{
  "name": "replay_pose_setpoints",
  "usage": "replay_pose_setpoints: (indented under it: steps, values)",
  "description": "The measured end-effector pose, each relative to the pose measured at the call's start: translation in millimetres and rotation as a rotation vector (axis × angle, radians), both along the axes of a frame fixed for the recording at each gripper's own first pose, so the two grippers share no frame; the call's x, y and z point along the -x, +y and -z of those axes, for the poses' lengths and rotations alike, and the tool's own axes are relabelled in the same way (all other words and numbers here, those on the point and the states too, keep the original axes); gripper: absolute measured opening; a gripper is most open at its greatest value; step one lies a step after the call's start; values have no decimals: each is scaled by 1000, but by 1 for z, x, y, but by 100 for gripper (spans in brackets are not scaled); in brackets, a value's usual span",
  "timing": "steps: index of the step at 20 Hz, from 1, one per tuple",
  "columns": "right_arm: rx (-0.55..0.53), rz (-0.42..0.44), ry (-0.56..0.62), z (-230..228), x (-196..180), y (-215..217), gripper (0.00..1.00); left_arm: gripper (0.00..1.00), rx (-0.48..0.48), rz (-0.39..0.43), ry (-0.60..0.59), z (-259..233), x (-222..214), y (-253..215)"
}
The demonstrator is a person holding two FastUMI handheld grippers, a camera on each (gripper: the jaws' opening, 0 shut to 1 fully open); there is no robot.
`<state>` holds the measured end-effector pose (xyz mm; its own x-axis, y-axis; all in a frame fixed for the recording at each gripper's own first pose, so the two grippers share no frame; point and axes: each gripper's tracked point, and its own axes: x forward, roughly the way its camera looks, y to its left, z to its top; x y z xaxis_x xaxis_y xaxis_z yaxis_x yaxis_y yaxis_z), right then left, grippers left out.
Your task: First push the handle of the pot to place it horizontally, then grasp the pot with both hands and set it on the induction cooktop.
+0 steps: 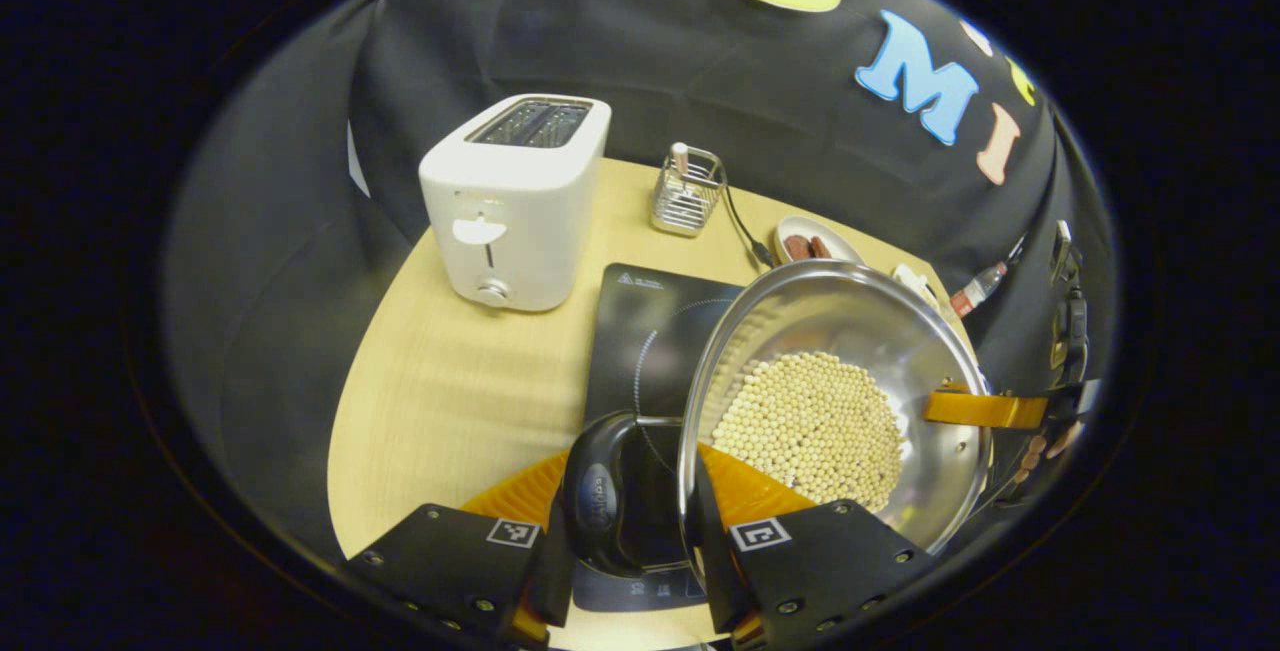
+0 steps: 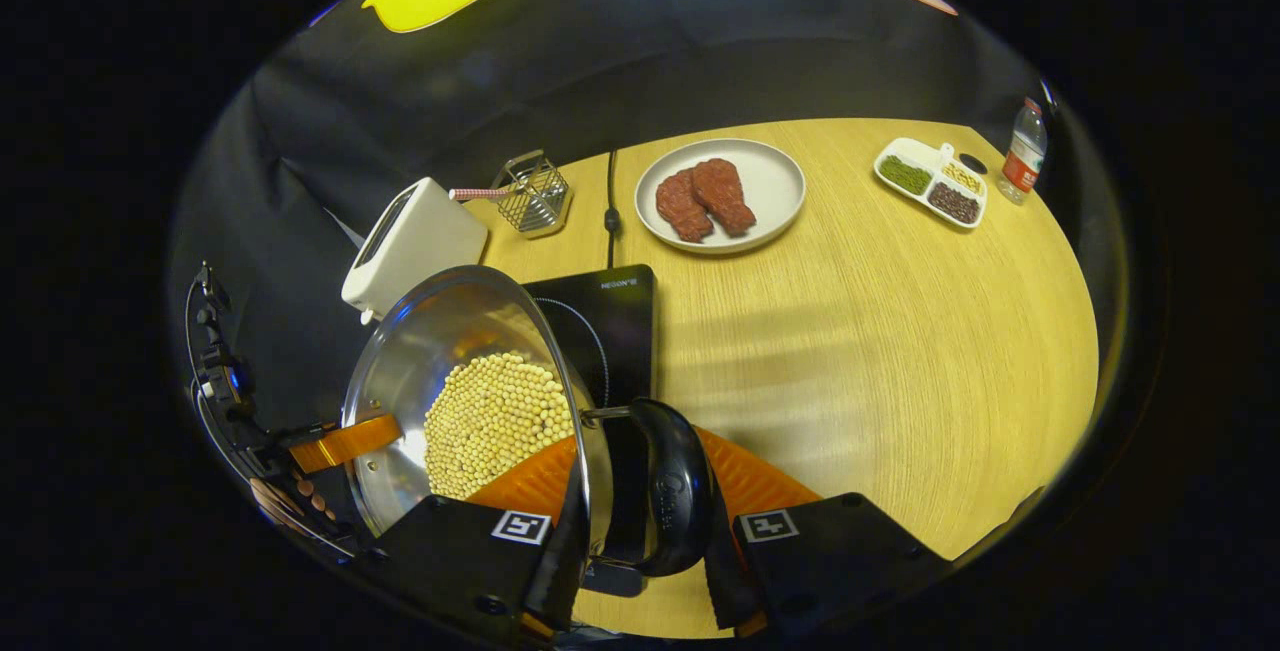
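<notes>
Since the pot [image 1: 835, 401] is bean-laden, weight is expected. Both handles [image 1: 610, 496] are clamped by left gripper [image 1: 625, 556] and right gripper [image 2: 640, 541], above the cooktop [image 2: 600, 326] near the desk's [image 2: 880, 351] back edge.

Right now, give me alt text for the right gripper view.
The right gripper clamps the black side handle of a steel pot holding pale beans, held over an induction cooktop. Behind on the wooden table are a plate of meat, a white toaster and a wire basket.

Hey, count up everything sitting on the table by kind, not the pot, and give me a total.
Toaster: 1
Induction cooktop: 1
Wire basket: 1
Plate of meat: 1
Divided dish of beans: 1
Bottle: 1
Total: 6
</notes>
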<state>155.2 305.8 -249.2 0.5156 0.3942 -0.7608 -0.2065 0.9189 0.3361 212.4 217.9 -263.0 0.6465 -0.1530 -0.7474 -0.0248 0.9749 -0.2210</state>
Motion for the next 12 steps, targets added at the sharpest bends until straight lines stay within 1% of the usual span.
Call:
replay_pose_setpoints:
  steps: [1, 2, 3, 4, 6, 7, 9, 10, 11, 12]
  values:
    - [1, -2, -1, 0, -4, 5, 51, 57, 0, -1, 0, 2, -6, 3]
    - [2, -1, -2, 0, -9, 7, 51, 54, -4, 0, 1, 3, -11, 6]
    - [1, 3, -2, 2, -11, 9, 54, 54, -10, 5, -1, 5, -17, 8]
    - [-3, 8, 1, 4, -14, 9, 51, 54, -16, 11, -3, 7, -24, 9]
    - [-5, 19, 9, 11, -21, 11, 51, 55, -25, 22, -5, 11, -32, 10]
    - [-5, 22, 9, 14, -26, 11, 54, 55, -28, 26, -8, 13, -36, 10]
    - [-6, 30, 2, 17, -31, 12, 54, 57, -29, 31, -17, 16, -41, 10]
    - [-7, 33, 2, 20, -34, 12, 54, 56, -29, 33, -18, 18, -44, 12]
    - [-6, 34, 4, 22, -35, 14, 51, 55, -29, 34, -18, 20, -45, 13]
    - [-7, 34, 10, 25, -36, 16, 54, 54, -31, 36, -15, 23, -48, 15]
